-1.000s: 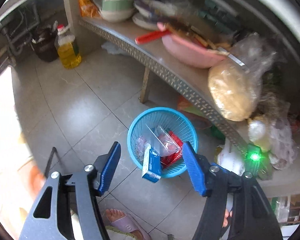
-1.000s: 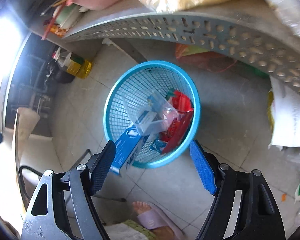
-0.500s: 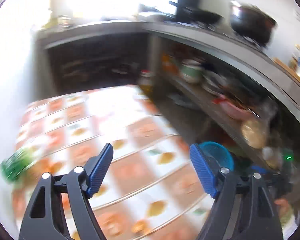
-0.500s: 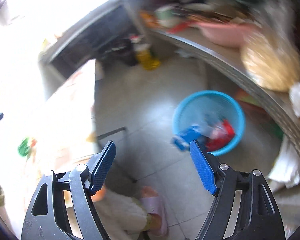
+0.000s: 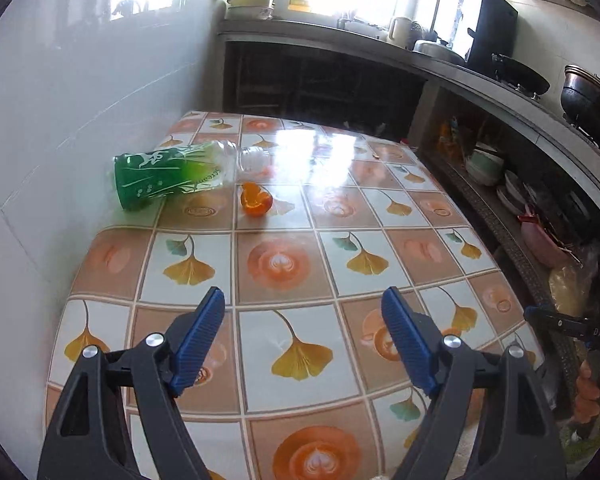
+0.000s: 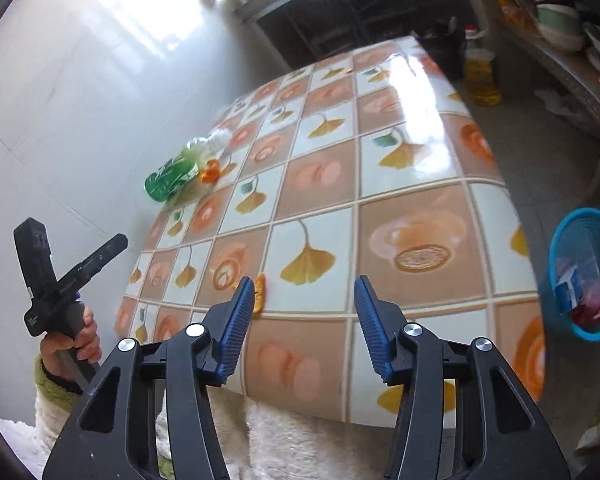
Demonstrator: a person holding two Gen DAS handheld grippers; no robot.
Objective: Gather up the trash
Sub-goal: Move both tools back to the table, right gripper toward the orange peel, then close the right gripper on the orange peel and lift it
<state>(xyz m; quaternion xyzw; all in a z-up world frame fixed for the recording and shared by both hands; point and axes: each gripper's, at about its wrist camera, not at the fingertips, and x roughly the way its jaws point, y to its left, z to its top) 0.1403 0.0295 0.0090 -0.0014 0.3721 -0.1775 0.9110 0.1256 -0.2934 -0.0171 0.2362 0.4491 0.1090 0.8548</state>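
Observation:
A green plastic bottle [image 5: 172, 176] lies on its side on the tiled table [image 5: 340, 208] by the wall, with an orange peel [image 5: 255, 200] beside it. Both also show in the right wrist view, the bottle [image 6: 170, 178] and the peel [image 6: 210, 174]. A second orange scrap [image 6: 259, 292] lies near the table's front edge, just beyond my right gripper's left finger. My left gripper [image 5: 302, 340] is open and empty over the near table. My right gripper [image 6: 304, 316] is open and empty at the table's front edge. The blue trash basket [image 6: 560, 240] holding wrappers stands on the floor at the right.
A white tiled wall [image 5: 60, 100] runs along the table's left side. A counter with shelves of bowls and pots [image 5: 520, 184] stands at the right. An oil bottle [image 6: 480, 76] stands on the floor beyond the table. The left gripper's handle shows in the right wrist view [image 6: 48, 276].
Both grippers have swung up and away from the blue basket on the floor to face the tiled table. Both stay open and empty.

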